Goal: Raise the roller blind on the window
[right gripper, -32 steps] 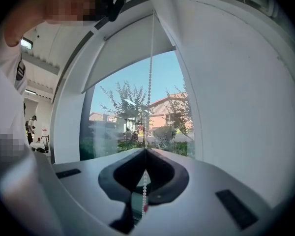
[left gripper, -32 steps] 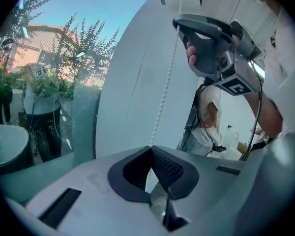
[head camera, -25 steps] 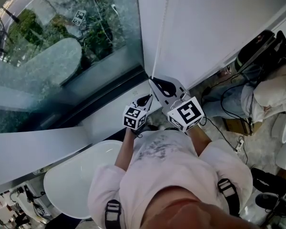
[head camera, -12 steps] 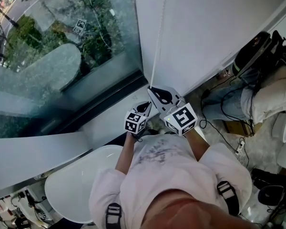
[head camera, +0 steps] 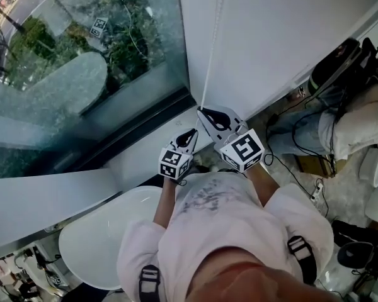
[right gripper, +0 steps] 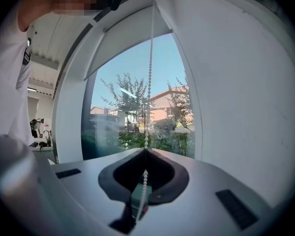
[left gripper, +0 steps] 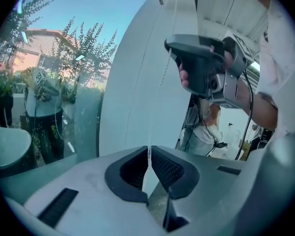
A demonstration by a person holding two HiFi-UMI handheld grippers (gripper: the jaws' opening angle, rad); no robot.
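The window [head camera: 63, 74] takes the upper left of the head view, and the roller blind [right gripper: 130, 36] covers only its top part. The bead chain [right gripper: 149, 77] hangs down at the window's right edge. The right gripper [right gripper: 145, 150] is closed tight on this chain. Just beside it and lower, the left gripper [left gripper: 148, 149] also pinches the chain between its nearly joined jaws.

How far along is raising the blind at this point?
Largely done, it seems: the roller blind covers only the top of the window, with glass bare below. In hand: the right gripper is shut on the bead chain, and the left gripper looks closed on it too. Left: probably a few more pulls to roll up that last strip.
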